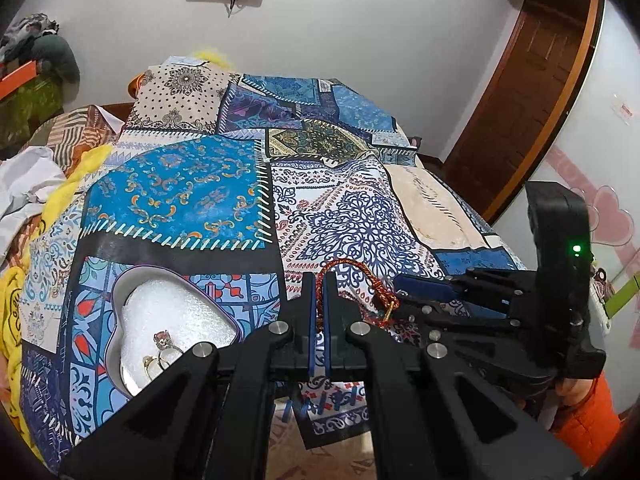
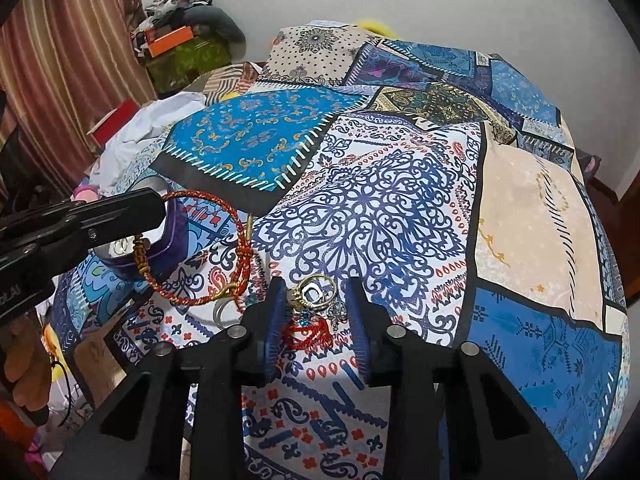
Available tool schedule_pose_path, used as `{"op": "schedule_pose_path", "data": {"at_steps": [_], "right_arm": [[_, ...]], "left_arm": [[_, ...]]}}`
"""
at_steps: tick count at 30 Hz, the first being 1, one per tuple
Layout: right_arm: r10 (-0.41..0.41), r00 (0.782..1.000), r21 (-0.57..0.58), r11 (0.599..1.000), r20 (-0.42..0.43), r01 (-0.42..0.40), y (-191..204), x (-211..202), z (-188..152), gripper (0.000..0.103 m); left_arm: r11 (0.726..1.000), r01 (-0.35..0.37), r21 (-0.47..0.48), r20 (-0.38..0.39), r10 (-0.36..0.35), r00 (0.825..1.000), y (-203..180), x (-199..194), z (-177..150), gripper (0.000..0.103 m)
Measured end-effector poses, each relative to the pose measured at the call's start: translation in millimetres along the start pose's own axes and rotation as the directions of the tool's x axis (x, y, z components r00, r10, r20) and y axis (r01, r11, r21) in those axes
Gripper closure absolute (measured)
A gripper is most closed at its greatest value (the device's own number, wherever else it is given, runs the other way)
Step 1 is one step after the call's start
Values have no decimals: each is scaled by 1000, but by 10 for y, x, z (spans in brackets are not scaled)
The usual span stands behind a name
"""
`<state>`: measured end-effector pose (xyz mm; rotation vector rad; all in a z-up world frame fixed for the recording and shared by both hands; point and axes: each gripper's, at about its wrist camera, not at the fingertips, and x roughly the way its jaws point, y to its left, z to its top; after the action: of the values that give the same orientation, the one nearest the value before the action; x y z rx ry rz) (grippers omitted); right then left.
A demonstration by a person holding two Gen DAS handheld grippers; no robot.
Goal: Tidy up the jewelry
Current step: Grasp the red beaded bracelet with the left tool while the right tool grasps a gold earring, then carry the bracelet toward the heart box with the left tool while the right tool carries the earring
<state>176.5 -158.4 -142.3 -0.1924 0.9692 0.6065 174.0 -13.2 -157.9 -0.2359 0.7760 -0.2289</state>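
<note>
Red cord bracelet [image 1: 352, 276] is partly hidden behind the left gripper [image 1: 319, 300] — pinched between nearly closed jaws. The right gripper [image 2: 316, 320] is spread wide around tangled jewelry [image 2: 316, 300] — individual pieces are hard to make out.

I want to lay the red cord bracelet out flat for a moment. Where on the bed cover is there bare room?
Free: the white patch with the navy medallion, beyond the right gripper, and the beige patch to its right. Crowded: the ring pile between the right fingers, and the heart-shaped box beside the left gripper, which holds the red cord bracelet.
</note>
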Motion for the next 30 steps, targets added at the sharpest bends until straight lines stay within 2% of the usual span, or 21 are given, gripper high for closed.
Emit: {"op": "schedule_pose_path", "data": {"at_steps": [3, 5, 20, 24, 27, 29, 30], "right_arm": [[7, 1000, 19, 1000, 10, -7, -27, -24, -3, 85], [1, 1000, 32, 999, 18, -1, -45, -54, -8, 95], [-54, 995, 77, 996, 87, 48, -159, -481, -144, 95], [-33, 996, 92, 995, 77, 26, -180, -513, -130, 95], [-36, 998, 94, 995, 60, 30, -162, -464, -103, 90], [-54, 997, 86, 995, 58, 49, -137, -417, -69, 75], [-52, 997, 77, 996, 58, 47, -117, -392, -50, 71]], "left_arm": [[1000, -1, -4, 5, 1, 1000, 12, -50, -1, 102], [1000, -5, -2, 9, 5, 1000, 17, -89, -4, 102], [1000, -11, 12, 37, 10, 999, -59, -285, -15, 102], [1000, -9, 13, 35, 8, 999, -81, -284, -26, 102], [1000, -7, 10, 34, 7, 999, -80, -283, -31, 102], [1000, -8, 10, 35, 8, 999, -72, -287, -31, 102], [1000, -9, 10, 35, 8, 999, -65, -291, -32, 102]]}}
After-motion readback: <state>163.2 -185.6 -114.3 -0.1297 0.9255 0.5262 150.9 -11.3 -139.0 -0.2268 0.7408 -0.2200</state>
